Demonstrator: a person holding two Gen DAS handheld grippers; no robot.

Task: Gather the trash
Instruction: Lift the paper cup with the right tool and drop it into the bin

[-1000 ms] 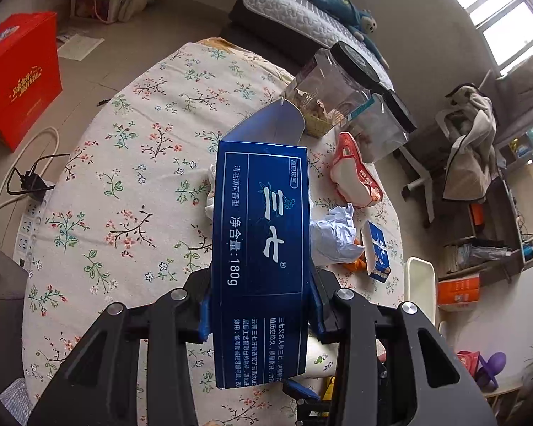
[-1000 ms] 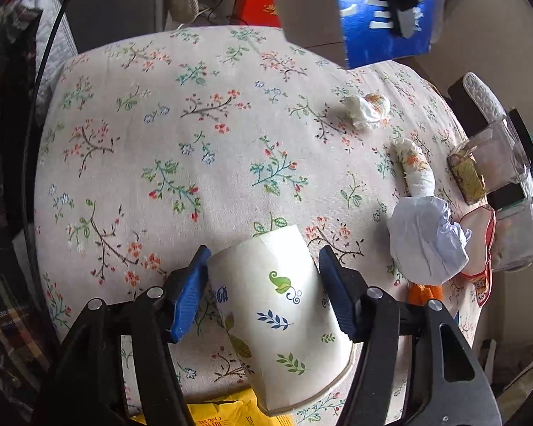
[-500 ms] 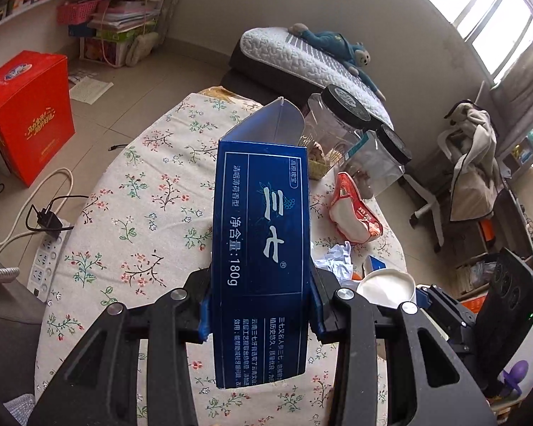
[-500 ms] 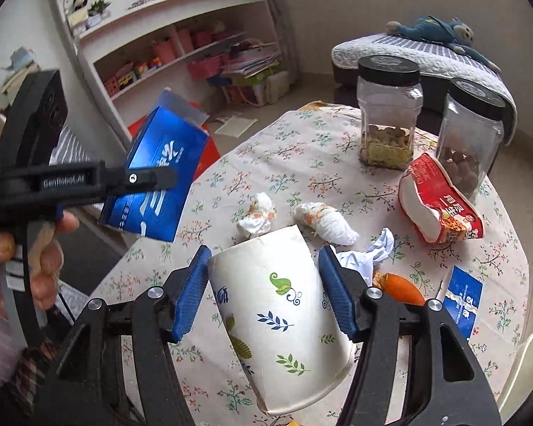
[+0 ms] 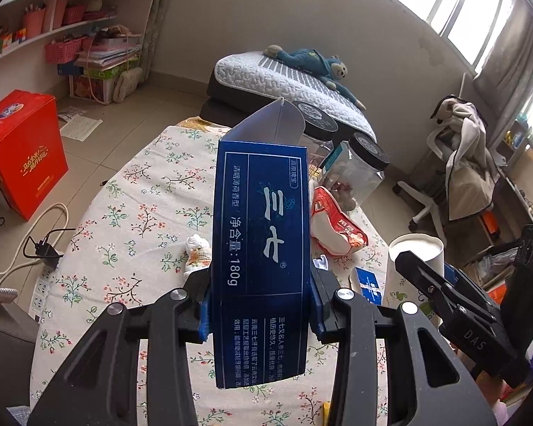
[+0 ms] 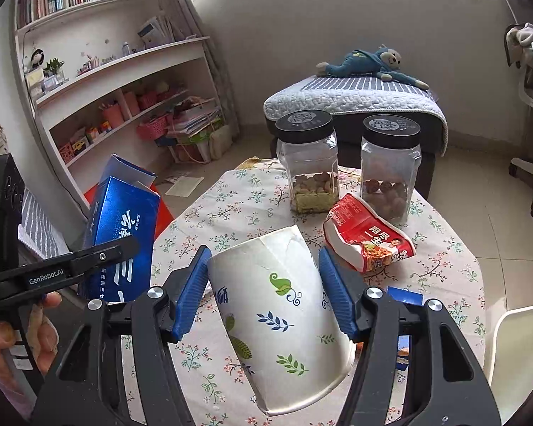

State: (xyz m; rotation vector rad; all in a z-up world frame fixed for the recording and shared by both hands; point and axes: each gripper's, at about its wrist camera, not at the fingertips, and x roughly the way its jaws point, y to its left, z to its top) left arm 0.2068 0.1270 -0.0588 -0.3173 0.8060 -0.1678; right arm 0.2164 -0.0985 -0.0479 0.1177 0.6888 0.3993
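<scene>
My left gripper (image 5: 259, 284) is shut on a tall blue carton (image 5: 261, 248) with white print, its top flap open, held above the flowered table (image 5: 142, 195). The same blue carton (image 6: 124, 234) shows at the left of the right wrist view, beside a hand (image 6: 42, 333). My right gripper (image 6: 263, 284) is shut on a white paper cup (image 6: 280, 312) with leaf prints, bottom end towards the camera. That cup (image 5: 415, 252) appears at the right of the left wrist view. On the table lie a crumpled tissue (image 5: 197, 252), a red snack packet (image 6: 367, 238) and a small blue packet (image 5: 369, 284).
Two clear jars with black lids (image 6: 307, 163) (image 6: 391, 167) stand at the table's far side. A red box (image 5: 21, 149) and a power strip with cables (image 5: 42, 248) are on the floor at left. A bed with a plush toy (image 6: 369, 60), shelves and an office chair (image 5: 455, 163) surround the table.
Both grippers rose from the table with their loads. The right one rolled and tilted up from the tablecloth towards the jars and room. The cup came into the left wrist view.
</scene>
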